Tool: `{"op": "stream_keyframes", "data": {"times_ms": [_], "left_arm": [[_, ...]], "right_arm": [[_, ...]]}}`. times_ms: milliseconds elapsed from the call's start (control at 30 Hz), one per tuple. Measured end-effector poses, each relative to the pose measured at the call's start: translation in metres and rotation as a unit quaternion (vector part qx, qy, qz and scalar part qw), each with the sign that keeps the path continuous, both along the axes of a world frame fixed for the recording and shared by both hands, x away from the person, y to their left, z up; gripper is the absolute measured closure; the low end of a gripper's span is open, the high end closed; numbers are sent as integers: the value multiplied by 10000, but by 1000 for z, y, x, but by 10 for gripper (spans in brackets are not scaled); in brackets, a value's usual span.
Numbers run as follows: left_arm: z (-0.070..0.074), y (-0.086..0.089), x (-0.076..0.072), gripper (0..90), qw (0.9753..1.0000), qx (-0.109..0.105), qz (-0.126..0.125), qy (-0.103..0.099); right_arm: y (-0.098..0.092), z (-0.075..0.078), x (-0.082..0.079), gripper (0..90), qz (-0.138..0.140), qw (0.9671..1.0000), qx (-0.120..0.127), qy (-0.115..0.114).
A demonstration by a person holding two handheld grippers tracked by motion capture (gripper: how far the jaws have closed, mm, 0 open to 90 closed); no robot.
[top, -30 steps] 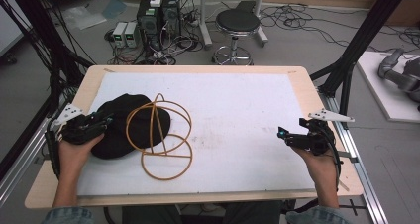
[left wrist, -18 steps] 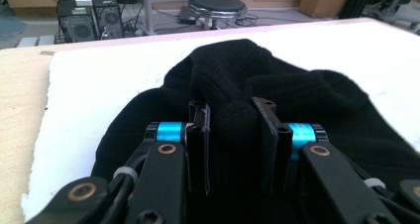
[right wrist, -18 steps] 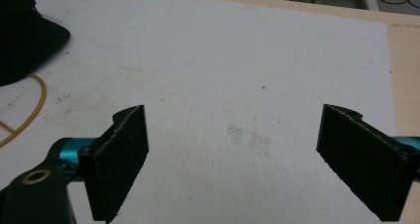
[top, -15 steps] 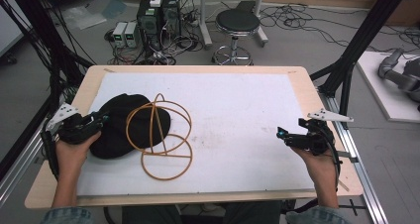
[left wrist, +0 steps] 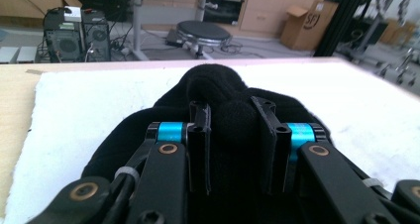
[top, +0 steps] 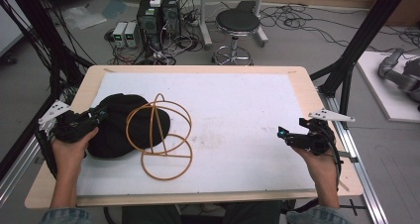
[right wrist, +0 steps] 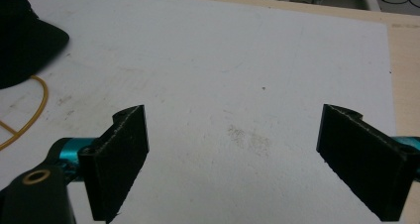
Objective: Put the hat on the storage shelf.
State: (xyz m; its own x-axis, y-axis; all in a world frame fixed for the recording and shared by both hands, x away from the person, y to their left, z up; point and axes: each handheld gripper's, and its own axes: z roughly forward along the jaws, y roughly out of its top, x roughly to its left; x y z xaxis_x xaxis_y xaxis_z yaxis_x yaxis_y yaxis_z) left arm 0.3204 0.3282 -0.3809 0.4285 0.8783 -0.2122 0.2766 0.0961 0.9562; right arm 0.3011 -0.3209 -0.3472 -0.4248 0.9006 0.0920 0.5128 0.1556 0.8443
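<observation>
The person's left hand [top: 69, 152] comes in from the bottom left of the high view, forearm running straight up from a denim sleeve, and holds the left tongs [top: 101, 114] pointing right and slightly away. In the left gripper view these tongs [left wrist: 233, 135] have their jaws drawn close together, pinching a fold of black fabric [left wrist: 233, 130] between them. The right hand [top: 322, 164] rises from the bottom right and holds the right tongs [top: 282, 133] pointing left. In the right gripper view those tongs [right wrist: 233, 159] stand with jaws spread wide apart, nothing between them.
</observation>
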Motion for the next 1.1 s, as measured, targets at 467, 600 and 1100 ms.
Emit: {"op": "stream_keyframes", "data": {"times_ms": [467,600,1100], "left_arm": [[14,5,-10,710,9982,-401,-7,-447],[20,9,-13,709,9973,-412,-21,-602],[57,22,-28,711,9928,-558,-32,-1062]], "right_arm": [[0,0,0,125,36,10000,0,16],[0,-1,0,124,47,10000,3,20],[0,1,0,125,74,9999,90,8]]}}
